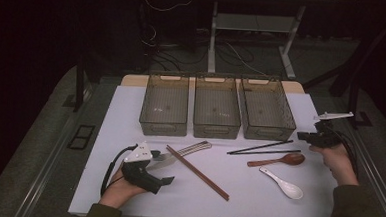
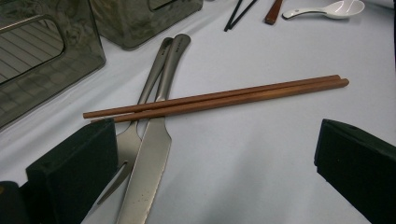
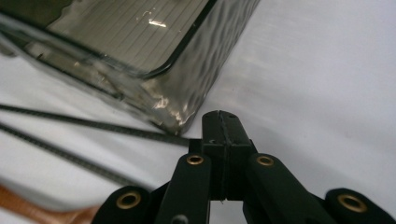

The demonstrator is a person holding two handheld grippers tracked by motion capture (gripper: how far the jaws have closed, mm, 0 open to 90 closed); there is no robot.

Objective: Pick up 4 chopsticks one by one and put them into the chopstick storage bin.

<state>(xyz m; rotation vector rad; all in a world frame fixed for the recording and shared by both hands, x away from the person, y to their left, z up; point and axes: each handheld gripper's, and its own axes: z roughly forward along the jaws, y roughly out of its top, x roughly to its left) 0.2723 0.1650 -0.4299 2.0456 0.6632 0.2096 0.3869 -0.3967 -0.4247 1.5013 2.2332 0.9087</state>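
Note:
My left gripper (image 1: 162,169) rests low at the table's front left with its jaws open and nothing between them. In the left gripper view (image 2: 215,144) its left jaw overlaps the tines of a steel fork (image 2: 159,79), and a steel knife (image 2: 149,163) lies beside the fork. A pair of brown chopsticks (image 2: 215,98) lies across both. My right gripper (image 1: 302,136) is held at the right edge, shut and empty. Its closed tips (image 3: 222,128) point at the near corner of the right-hand bin (image 3: 140,46). A pair of black chopsticks (image 3: 84,123) lies just left of the tips.
Three smoky see-through bins (image 1: 164,104) (image 1: 217,107) (image 1: 267,110) stand in a row at the back of the white table (image 1: 131,110). In front of the right bin lie the black chopsticks (image 1: 261,149), a wooden spoon (image 1: 278,160) and a white ceramic spoon (image 1: 283,184).

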